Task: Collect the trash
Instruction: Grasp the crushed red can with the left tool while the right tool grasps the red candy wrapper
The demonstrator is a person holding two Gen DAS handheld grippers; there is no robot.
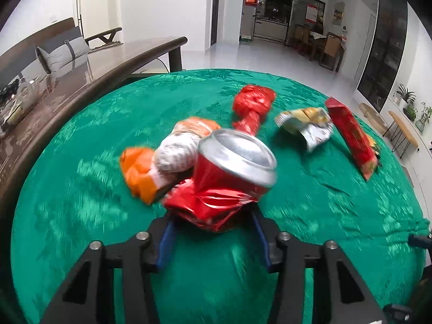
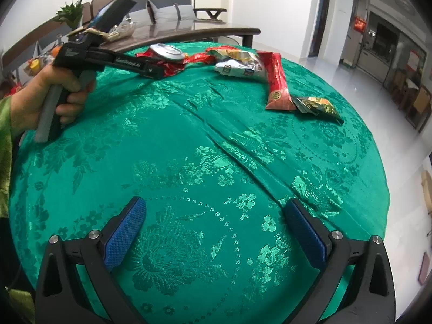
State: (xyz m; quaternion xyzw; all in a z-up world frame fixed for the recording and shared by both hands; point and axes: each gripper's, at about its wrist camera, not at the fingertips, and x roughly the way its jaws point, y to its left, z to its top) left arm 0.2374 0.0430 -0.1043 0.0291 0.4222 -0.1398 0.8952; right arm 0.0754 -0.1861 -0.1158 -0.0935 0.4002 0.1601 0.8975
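Observation:
My left gripper [image 1: 213, 220] is shut on a crushed red soda can [image 1: 229, 172], its silver top facing the camera, held just above the green tablecloth [image 1: 81, 189]. The can [image 2: 167, 56] and the left gripper [image 2: 154, 71] also show in the right wrist view. Behind the can lie an orange-and-white wrapper [image 1: 162, 156], a red crumpled bag [image 1: 252, 105], a silver snack bag [image 1: 307, 127] and a long red packet [image 1: 351, 137]. My right gripper [image 2: 213, 216] is open and empty above bare cloth, well short of the trash. A green-gold packet [image 2: 318, 106] lies by the red packet [image 2: 278, 81].
A dark wooden table [image 1: 89, 64] with glassware stands just left of the round table. A bench with grey cushions [image 2: 167, 10] is behind it. The round table's far edge [image 1: 243, 71] drops to a white tiled floor.

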